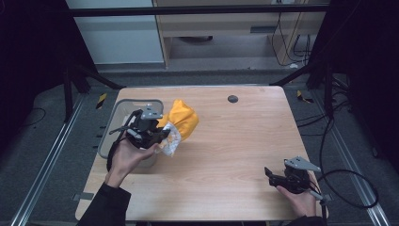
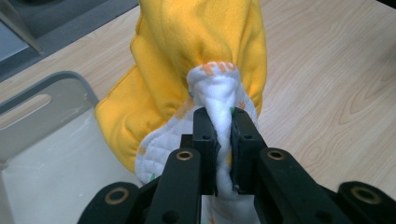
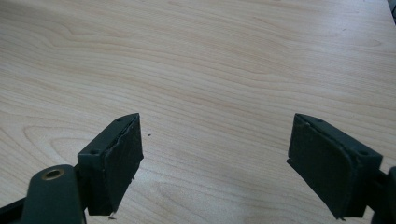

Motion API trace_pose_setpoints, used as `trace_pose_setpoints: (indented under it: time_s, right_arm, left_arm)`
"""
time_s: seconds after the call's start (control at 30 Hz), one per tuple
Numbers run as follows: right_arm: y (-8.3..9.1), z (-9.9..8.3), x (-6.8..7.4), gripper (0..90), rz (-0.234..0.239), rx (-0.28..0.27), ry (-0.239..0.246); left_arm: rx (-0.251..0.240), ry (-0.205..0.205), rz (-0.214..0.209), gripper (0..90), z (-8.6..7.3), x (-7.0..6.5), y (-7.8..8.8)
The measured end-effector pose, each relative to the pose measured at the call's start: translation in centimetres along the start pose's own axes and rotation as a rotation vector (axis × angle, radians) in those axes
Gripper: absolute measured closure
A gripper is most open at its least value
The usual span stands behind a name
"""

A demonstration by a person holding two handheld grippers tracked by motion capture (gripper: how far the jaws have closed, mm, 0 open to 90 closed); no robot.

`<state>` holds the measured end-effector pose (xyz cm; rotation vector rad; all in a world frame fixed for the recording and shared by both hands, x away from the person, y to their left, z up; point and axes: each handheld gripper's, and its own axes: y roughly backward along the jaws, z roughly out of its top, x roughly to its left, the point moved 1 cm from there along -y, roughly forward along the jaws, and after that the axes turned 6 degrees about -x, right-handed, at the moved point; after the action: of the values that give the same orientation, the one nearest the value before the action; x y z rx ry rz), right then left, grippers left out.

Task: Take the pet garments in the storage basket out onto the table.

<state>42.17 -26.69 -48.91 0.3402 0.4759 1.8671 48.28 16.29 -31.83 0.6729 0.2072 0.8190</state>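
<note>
Nearest to us, at the bottom right of the high view, our right gripper (image 1: 272,175) rests low over the pale wooden table (image 1: 235,150), well apart from everything else. In the right gripper view its two black jaws stand wide apart with only bare wood grain between them; they hold nothing. We judge that this hand is parked here to stay out of the way while the other hand works.

Farther in, on the left side of the table, our left gripper (image 1: 160,139) is clamped on a soft yellow fleece cloth with a white quilted lining (image 1: 181,123). In the left gripper view the jaws pinch a bunched fold of the white lining (image 2: 223,122), and the yellow fleece (image 2: 187,60) billows up beyond them. Gripping a gathered fold rather than a loose edge likely keeps the whole cloth from slipping free while it is carried.

Just beside the cloth, on its left, sits a grey plastic bin with a handle slot in its rim (image 1: 123,109). The cloth hangs at the bin's right edge, partly over the table, so we judge that it is being carried between the bin and the table, though we cannot tell which way.

Beyond the table lie a grey floor and pale cabinets (image 1: 122,37).
</note>
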Motion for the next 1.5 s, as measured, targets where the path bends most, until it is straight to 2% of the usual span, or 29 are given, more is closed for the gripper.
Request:
trace_pose_setpoints:
  time_s: [0.33,0.67,0.77,0.97,1.5]
  right_arm:
    - [0.0,0.0,-0.1,17.6,-0.005,-0.002,0.004]
    - [0.0,0.0,-0.2,17.6,-0.005,0.000,0.006]
    - [0.1,0.0,-0.1,17.7,-0.004,0.002,-0.004]
    - [0.0,0.0,-0.2,17.8,-0.009,0.000,0.006]
    - [-0.1,-0.2,-0.1,17.7,-0.007,0.007,0.014]
  left_arm:
    - [0.004,-0.014,-0.051,82.8,0.2,-1.6,-1.8]
    - [0.027,-0.023,-0.079,82.8,-0.3,-2.7,-3.7]
    - [0.032,-0.021,-0.088,82.8,-0.6,-3.0,-4.4]
    - [0.052,-0.033,-0.103,82.8,-1.1,-3.9,-5.7]
    - [0.082,-0.035,-0.146,82.7,-3.0,-5.2,-9.1]
